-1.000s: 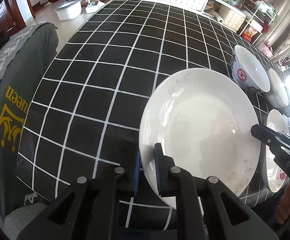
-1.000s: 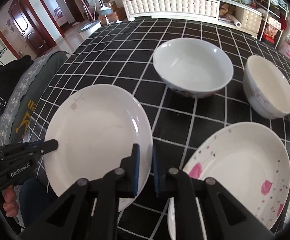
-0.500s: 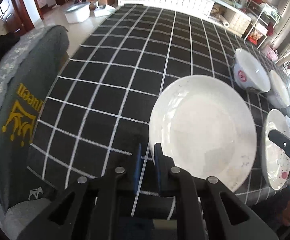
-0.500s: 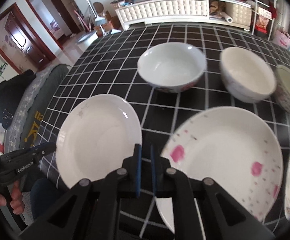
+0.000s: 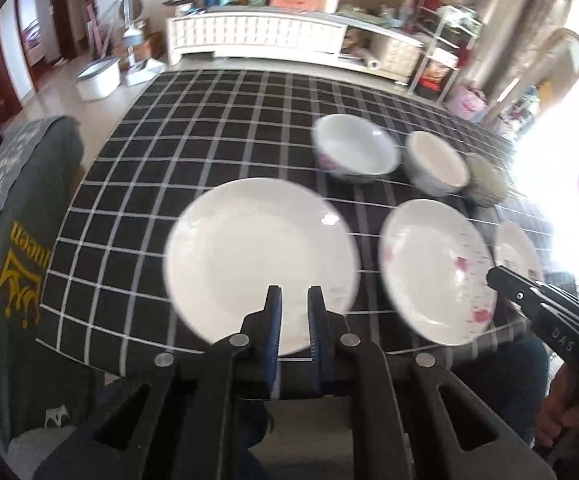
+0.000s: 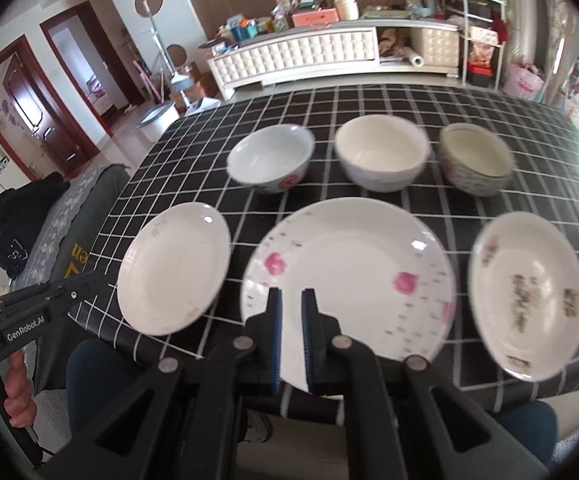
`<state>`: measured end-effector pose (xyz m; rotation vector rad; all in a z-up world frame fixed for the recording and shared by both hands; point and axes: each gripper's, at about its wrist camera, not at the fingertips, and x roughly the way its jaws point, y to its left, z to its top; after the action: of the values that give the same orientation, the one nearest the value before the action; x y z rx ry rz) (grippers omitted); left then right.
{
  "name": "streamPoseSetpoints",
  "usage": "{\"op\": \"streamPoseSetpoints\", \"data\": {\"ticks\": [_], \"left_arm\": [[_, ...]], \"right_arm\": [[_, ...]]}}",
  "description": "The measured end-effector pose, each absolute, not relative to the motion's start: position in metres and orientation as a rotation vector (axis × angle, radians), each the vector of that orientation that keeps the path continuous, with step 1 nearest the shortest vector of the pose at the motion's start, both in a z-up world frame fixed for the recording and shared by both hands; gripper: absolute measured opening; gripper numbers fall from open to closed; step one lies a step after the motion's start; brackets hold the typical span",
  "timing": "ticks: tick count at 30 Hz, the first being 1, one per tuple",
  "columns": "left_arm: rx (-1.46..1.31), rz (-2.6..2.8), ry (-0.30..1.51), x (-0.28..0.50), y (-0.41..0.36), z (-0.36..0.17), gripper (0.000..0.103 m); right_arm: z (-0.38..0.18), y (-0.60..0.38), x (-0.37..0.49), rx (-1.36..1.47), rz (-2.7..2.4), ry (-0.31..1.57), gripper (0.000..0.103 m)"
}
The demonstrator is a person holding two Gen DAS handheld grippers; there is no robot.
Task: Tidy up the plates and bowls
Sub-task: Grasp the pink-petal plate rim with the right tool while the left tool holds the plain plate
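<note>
While three plates and three bowls sit in rows on the checked worktop (image 6: pixel 389 100), your left tongs (image 5: pixel 293 296) and right tongs (image 6: pixel 291 298) hover slightly apart, empty; next, probably grip the plain white plate (image 5: pixel 261 256) rim.

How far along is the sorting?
Laid out, unstacked: three plates in front, plain plate, pink-flowered plate, patterned plate; three bowls behind. In hand: nothing; left gripper and right gripper hang nearly closed, empty. Left: any stacking.
</note>
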<state>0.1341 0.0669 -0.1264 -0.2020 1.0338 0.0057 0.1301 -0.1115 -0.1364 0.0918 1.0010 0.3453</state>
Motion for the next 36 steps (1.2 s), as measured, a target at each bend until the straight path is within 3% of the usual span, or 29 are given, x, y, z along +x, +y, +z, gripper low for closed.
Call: {"op": "streamPoseSetpoints", "data": {"ticks": [15,19,22,36], "left_arm": [[-0.151,-0.128,1.05,0.14,-0.006,-0.131,0.012],[-0.161,-0.135,1.079,0.152,-0.01,-0.142,0.025],[-0.16,-0.143,1.097,0.16,-0.014,-0.15,0.025],[-0.154,-0.165,1.203,0.202,-0.016,-0.2,0.025]], "right_arm": [[-0.144,-0.176,0.122,0.145,0.227,0.997,0.013],[-0.156,-0.183,0.129,0.139,0.21,1.036,0.032],[-0.164,-0.19,0.136,0.155,0.194,1.053,0.041],[-0.196,-0.193,0.167,0.106,0.174,1.122,0.041]]}}
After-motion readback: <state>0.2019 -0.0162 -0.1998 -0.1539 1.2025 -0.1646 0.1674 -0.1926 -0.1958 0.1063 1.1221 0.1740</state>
